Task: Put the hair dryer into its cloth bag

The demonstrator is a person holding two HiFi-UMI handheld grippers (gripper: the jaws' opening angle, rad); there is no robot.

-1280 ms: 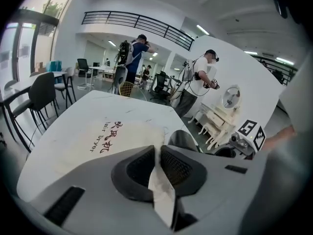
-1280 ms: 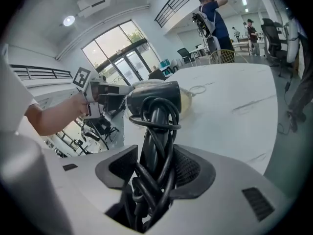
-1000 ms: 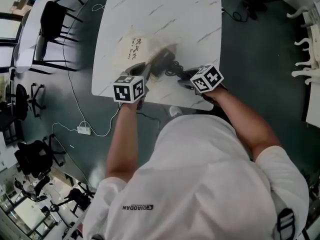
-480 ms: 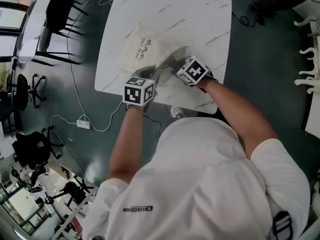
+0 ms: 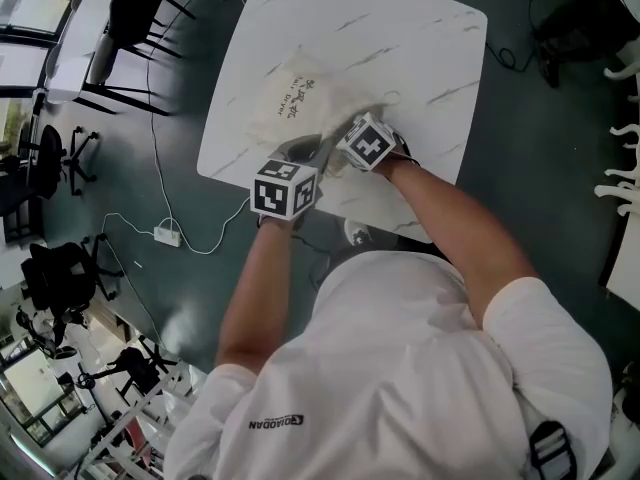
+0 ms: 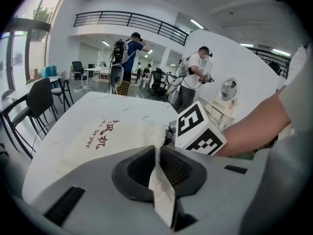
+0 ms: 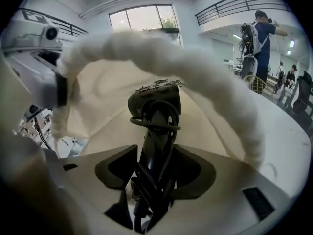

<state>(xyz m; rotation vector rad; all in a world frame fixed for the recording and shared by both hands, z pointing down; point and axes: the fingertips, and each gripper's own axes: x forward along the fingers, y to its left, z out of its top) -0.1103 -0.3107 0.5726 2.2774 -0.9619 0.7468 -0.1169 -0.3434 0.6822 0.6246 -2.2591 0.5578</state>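
A cream cloth bag (image 5: 298, 103) with dark print lies on the white marble table (image 5: 420, 48). My left gripper (image 6: 157, 165) is shut on a fold of the bag's rim (image 6: 161, 190) and holds the mouth up. In the right gripper view the rim (image 7: 161, 50) arches over the black hair dryer (image 7: 155, 116), which has its cord wound round the handle. My right gripper (image 7: 155, 170) is shut on that handle, and the dryer's head sits inside the bag's mouth. From the head view the dryer is hidden by the right gripper's marker cube (image 5: 365, 143) and the cloth.
Black chairs (image 5: 130, 8) stand on the floor left of the table. A power strip (image 5: 167, 234) with a white cable lies below the table's left corner. Several people (image 6: 132, 48) stand far off in the hall. The table's near edge is under my hands.
My right gripper has carried the hair dryer to the left, from beside the bag into its mouth, rolling as it went. The left gripper has kept its hold on the rim.
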